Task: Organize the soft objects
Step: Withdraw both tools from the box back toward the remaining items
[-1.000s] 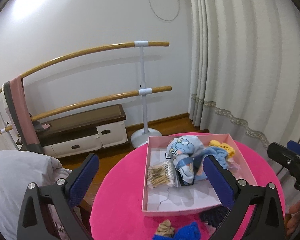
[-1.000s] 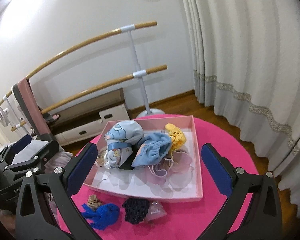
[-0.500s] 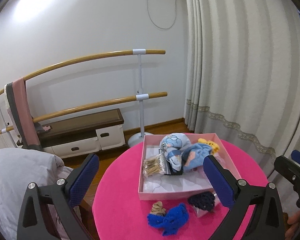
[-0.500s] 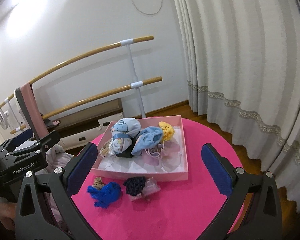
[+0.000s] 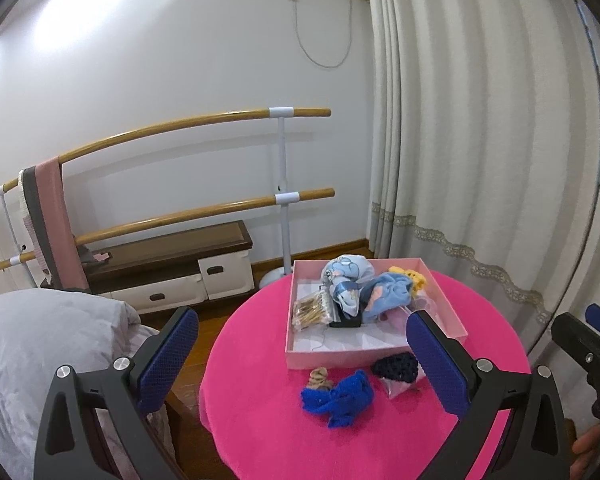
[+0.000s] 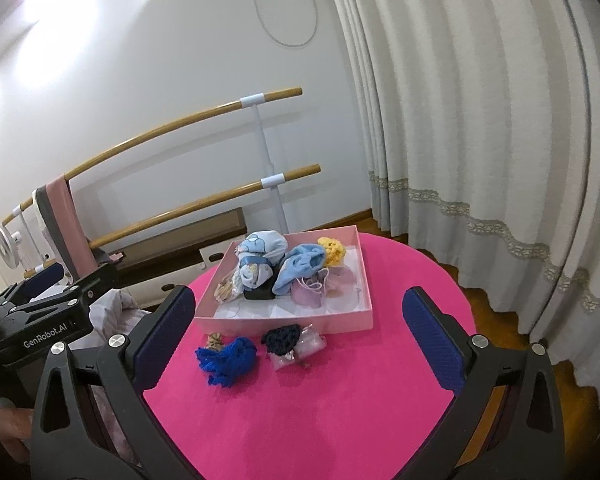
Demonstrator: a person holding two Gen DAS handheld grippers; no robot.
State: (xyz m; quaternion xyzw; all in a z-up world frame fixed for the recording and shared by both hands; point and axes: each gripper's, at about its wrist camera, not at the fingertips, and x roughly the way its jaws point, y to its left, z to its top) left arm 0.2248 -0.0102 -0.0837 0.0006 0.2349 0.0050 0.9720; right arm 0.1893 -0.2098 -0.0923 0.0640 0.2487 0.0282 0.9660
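Only readable text I could spot was "GenRobot.AI", in white letters on the black body of the left gripper (image 6: 40,300), which showed at the left side of the right wrist view. Nothing else in either view was legible. There was some paper lining the bottom of the pink box (image 5: 332,356), but I couldn't tell if anything was printed on it.

I see a hot-pink round felt-covered surface (image 6: 340,400) carrying a pale pink shallow cardboard box (image 6: 284,322). Before the box lie a royal-blue crocheted piece (image 6: 228,358) and a navy crocheted piece (image 6: 281,336); inside, a yellow crocheted piece (image 6: 332,250) and a light-blue cartoon-print cloth bundle (image 6: 262,250). My claw pads (image 6: 434,344) are dark blue, on black frames.
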